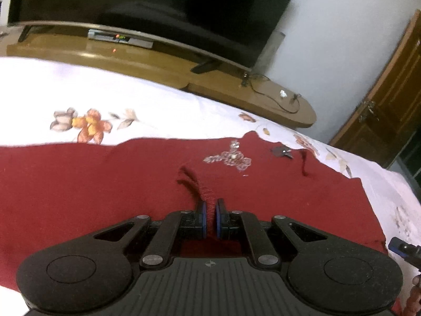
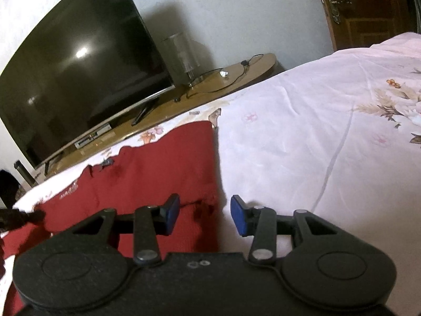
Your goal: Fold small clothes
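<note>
A small dark red knit garment (image 1: 105, 181) with a silver embroidered motif (image 1: 231, 159) lies spread on the bed. My left gripper (image 1: 210, 217) is shut on a pinched fold of the red cloth near the garment's middle. In the right wrist view the same garment (image 2: 158, 168) lies at the left, its right edge running down toward my right gripper (image 2: 205, 217). That gripper is open, its blue pads (image 2: 172, 214) straddling the garment's frayed right edge just above the sheet. The right gripper's tip also shows at the far right of the left wrist view (image 1: 402, 247).
The bed has a white floral sheet (image 2: 315, 131). Beyond its far edge stands a low wooden TV bench (image 1: 147, 63) with a large dark TV (image 2: 79, 79), a set-top box (image 1: 119, 38), cables and a glass lamp (image 2: 181, 52). A wooden door (image 1: 389, 105) is at the right.
</note>
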`<action>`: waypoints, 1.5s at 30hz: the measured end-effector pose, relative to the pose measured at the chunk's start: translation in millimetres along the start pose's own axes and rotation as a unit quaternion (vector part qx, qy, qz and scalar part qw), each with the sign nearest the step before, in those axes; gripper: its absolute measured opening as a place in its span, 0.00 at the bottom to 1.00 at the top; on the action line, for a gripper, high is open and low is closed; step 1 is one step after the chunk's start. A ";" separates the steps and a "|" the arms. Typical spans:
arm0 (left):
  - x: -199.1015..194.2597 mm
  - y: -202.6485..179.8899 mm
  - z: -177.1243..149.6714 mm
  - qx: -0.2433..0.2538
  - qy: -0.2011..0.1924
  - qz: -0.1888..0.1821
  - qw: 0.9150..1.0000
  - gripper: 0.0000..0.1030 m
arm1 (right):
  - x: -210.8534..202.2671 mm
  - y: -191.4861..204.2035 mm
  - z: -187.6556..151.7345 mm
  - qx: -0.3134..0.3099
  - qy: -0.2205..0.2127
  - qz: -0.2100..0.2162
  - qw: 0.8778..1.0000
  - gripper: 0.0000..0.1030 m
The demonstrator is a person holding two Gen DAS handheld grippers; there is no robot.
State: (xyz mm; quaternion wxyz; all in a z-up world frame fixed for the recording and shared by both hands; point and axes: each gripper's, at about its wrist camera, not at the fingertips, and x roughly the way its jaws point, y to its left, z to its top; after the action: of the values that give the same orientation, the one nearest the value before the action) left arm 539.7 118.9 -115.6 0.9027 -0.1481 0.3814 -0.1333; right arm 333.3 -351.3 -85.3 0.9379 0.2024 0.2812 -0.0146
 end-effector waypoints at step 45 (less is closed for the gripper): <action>19.0 1.5 3.4 0.035 -0.049 0.059 0.996 0.08 | 113.4 -19.2 62.0 -0.023 0.036 0.020 0.999 0.06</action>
State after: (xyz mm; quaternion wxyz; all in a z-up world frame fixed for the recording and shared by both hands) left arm 555.2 114.2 -126.3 0.9313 -0.1000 0.3396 -0.0853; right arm 458.3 -383.1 -105.9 0.9319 0.1866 0.3106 0.0182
